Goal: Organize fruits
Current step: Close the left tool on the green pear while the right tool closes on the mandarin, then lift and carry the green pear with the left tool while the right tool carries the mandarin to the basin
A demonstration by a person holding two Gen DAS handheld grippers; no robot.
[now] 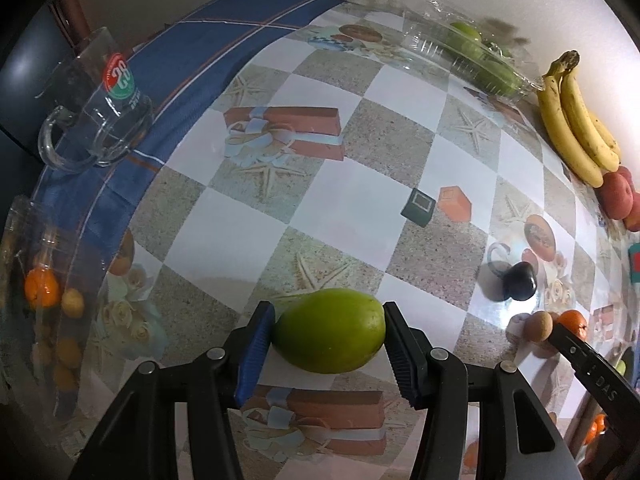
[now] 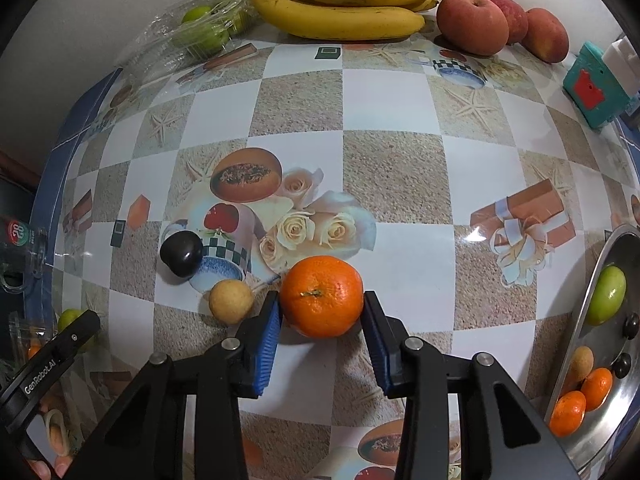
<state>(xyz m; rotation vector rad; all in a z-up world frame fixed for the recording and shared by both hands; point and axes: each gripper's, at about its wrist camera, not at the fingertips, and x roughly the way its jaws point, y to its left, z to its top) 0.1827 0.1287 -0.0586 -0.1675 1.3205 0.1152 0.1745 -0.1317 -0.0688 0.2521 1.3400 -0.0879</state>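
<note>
Left gripper (image 1: pixel 329 344): jaws spread about a green fruit (image 1: pixel 330 330), both pads against its ends; whether it rests on the table (image 1: pixel 348 184) or is lifted, cannot tell
Green fruit axis: long axis runs across, pad to pad, narrower end toward the right pad
Right gripper (image 2: pixel 322 320): jaws open around an orange (image 2: pixel 322 296), left pad touching, right pad at its edge; stem scar faces the camera
Beside the orange: a small tan fruit (image 2: pixel 231 301) just left of the left finger; a dark plum (image 2: pixel 182 253) beyond it
Far edge: bananas (image 2: pixel 344 0) lying crosswise, red apples (image 2: pixel 472 22) to their right, clear box of green fruit (image 2: pixel 200 28) to their left
Right edge: metal tray (image 2: pixel 600 432) holding oranges and a green fruit; cut off by the frame
Left edge: glass mug (image 1: pixel 100 120); contents of a clear container (image 1: pixel 40 300) blurred
</note>
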